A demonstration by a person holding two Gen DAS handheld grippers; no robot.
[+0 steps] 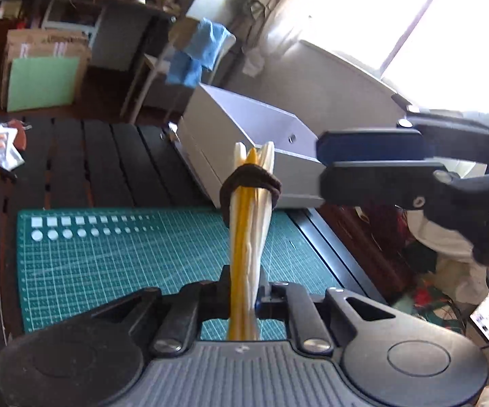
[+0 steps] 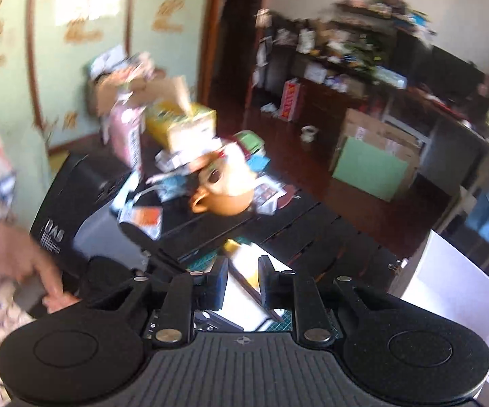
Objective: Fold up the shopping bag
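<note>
Over the green grid cutting mat (image 1: pixel 142 264), the left gripper (image 1: pixel 244 291) is clamped on the folded white-and-yellow shopping bag w/ a brown band (image 1: pixel 249 230). At 3 o'clock, the right gripper (image 1: pixel 363 166) has fingers a bit apart, holding nothing. Keep the squeeze firm, lay the bag down slow.

The folded shopping bag (image 1: pixel 249 237) is cream with yellow stripes, banded dark brown, above a teal white-gridded cutting mat (image 1: pixel 142 264); beyond sits an orange pot (image 2: pixel 225 196).
</note>
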